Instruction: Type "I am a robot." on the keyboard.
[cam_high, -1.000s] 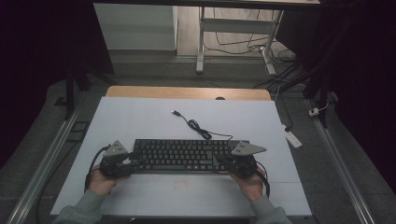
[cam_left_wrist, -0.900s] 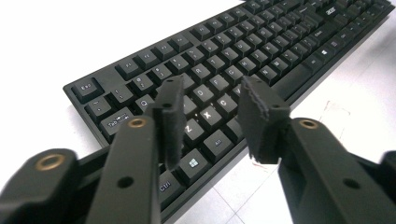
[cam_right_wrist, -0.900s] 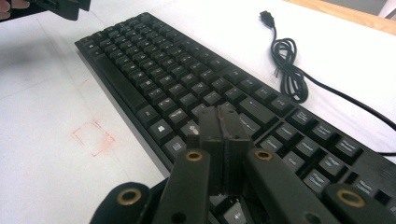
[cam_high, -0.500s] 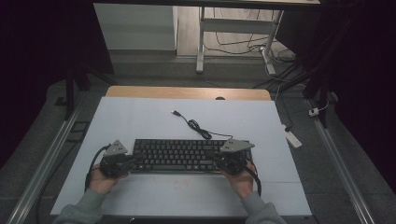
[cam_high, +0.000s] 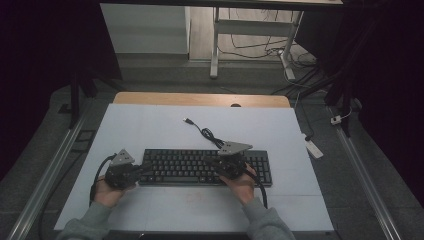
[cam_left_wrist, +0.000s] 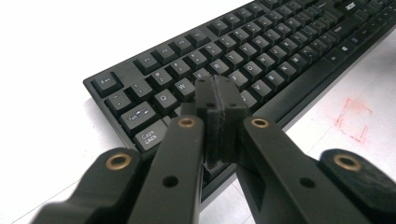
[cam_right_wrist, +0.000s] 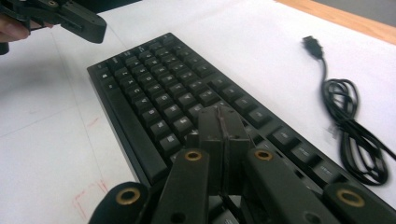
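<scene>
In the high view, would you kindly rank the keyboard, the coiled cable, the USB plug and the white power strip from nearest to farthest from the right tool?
From the right tool:
1. Keyboard, directly beneath.
2. Coiled cable, just behind.
3. USB plug, farther back, leftward.
4. White power strip, off the table's right edge.

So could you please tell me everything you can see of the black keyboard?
The keyboard is a black, plastic-looking full-size board with white key legends, lying flat and key-side up on the white table top. Its black cable lies coiled behind it, the plug loose. The left gripper, shut, sits at its left end; the right gripper, shut, is over its right-hand keys.
</scene>
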